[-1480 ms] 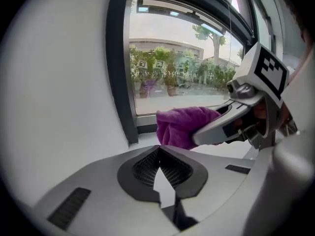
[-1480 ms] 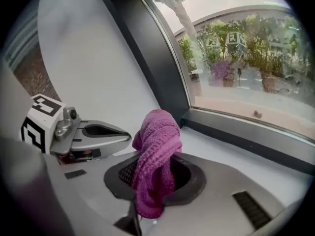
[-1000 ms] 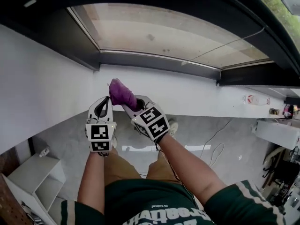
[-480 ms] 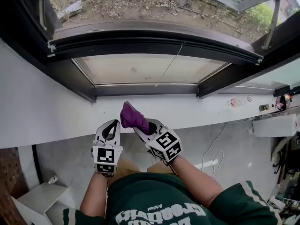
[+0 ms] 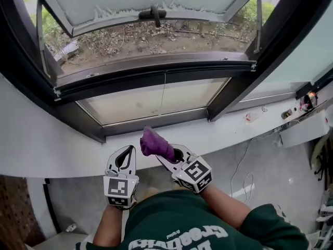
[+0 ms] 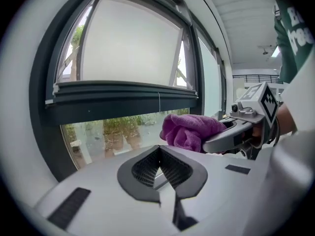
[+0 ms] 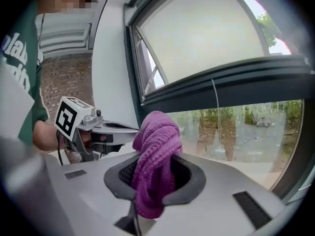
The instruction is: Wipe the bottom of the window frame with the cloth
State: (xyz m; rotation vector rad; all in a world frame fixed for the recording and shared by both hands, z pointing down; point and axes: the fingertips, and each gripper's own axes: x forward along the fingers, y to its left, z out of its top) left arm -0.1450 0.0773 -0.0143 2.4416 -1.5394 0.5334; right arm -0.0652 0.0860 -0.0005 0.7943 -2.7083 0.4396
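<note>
A bunched purple cloth [image 5: 154, 142] sticks out of my right gripper [image 5: 169, 155], which is shut on it; in the right gripper view the cloth [image 7: 156, 156] fills the jaws. My left gripper [image 5: 125, 158] is beside it on the left, shut and empty, jaws [image 6: 158, 166] closed together. Both are held low, in front of the white sill [image 5: 208, 132], below the dark bottom rail of the window frame [image 5: 156, 85]. The cloth [image 6: 189, 130] and right gripper also show in the left gripper view.
The upper sash is swung open outward, with its handle [image 5: 154, 13] at top. A fixed glass pane [image 5: 151, 103] sits below the rail. Small items [image 5: 252, 116] lie on the sill at right. A cable [image 5: 244, 178] trails on the floor.
The head view has tilted up, bringing the open sash and the ground outside into view. Both grippers keep their side-by-side pose with the cloth still held.
</note>
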